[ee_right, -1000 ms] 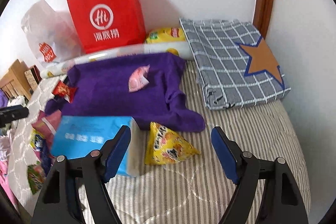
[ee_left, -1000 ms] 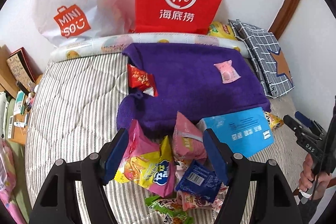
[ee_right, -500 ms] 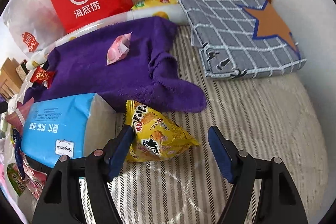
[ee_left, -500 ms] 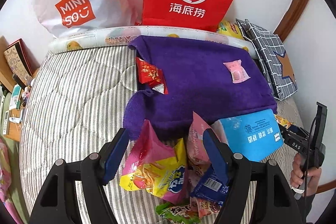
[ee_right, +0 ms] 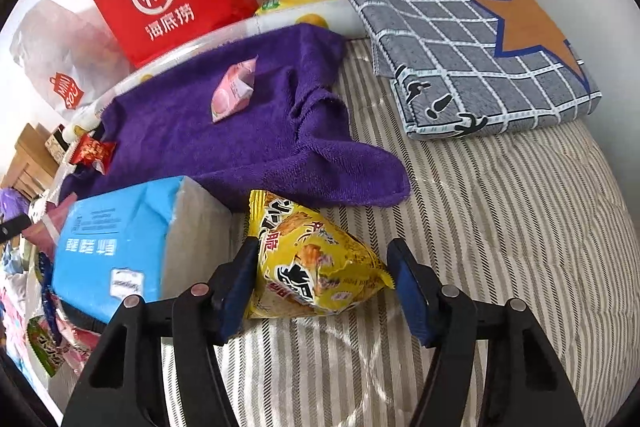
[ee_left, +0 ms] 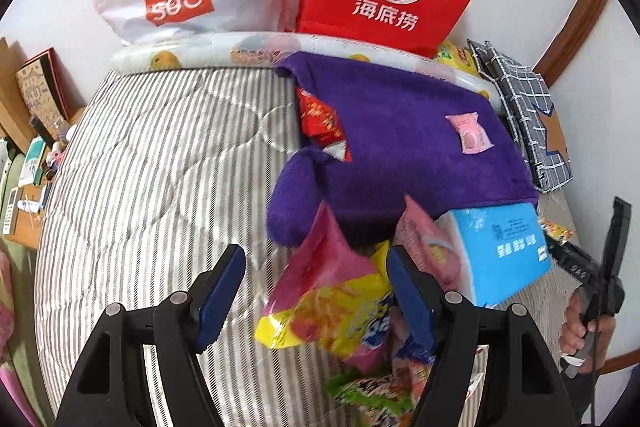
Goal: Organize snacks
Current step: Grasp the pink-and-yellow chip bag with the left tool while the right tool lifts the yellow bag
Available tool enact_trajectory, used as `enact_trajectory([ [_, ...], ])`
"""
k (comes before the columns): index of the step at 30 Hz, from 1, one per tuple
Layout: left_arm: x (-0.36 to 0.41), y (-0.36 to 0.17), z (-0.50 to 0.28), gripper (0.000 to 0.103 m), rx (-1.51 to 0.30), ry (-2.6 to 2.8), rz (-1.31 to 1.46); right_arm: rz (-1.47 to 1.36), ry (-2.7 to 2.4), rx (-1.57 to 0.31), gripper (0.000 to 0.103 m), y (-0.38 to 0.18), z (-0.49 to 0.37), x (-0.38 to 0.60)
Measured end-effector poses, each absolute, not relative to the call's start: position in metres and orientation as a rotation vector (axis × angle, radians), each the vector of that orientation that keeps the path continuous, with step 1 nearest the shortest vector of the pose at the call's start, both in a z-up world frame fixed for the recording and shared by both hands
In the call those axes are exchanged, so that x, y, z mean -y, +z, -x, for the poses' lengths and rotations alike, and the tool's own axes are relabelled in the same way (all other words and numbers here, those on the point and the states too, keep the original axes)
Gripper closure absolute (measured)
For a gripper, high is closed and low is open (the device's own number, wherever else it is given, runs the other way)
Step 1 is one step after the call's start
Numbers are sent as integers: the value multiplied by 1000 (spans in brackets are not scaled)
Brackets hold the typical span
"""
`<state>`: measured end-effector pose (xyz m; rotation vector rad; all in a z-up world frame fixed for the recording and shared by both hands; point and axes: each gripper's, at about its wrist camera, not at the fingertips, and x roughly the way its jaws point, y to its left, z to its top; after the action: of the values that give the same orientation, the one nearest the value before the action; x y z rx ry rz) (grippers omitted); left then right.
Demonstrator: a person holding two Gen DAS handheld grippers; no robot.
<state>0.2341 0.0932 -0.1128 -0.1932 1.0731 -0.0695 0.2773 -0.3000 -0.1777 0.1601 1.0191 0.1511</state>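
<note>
The right gripper (ee_right: 320,279) has just been closing around the yellow snack bag (ee_right: 312,259), which lies on the striped bed (ee_right: 500,227) between its jaws: the left pad touches the bag and the right pad stands just clear, so the squeeze should land on the puffed middle, gently, without catching the sheet. The left gripper (ee_left: 316,291) hangs half open and empty, with the pink-and-yellow bag (ee_left: 332,291) just ahead of it. Counted clearly: one yellow bag, one blue tissue pack (ee_right: 116,247), one purple towel (ee_right: 248,131) carrying one pink packet (ee_right: 234,93); the snack heap left of the right gripper is too jumbled to count.

Snack pkt (ee_right: 316,263) btwn right tool (ee_right: 322,287) pads, tissue pack (ee_right: 120,243) left, towel (ee_right: 248,131) behind
</note>
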Motion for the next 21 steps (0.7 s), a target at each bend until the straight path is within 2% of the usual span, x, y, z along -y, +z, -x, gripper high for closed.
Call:
enact_trajectory([
  [3, -95, -118, -228, 31, -1084, -84, 184, -154, 136, -1000, 39, -167, -270, 302],
  [7, -87, -123, -223, 22, -1080, -122, 146, -146, 119, -985, 39, -157, -262, 305],
  [21, -69, -160, -239, 22, -1156, -228, 114, -151, 58, -993, 39, -149, -230, 312],
])
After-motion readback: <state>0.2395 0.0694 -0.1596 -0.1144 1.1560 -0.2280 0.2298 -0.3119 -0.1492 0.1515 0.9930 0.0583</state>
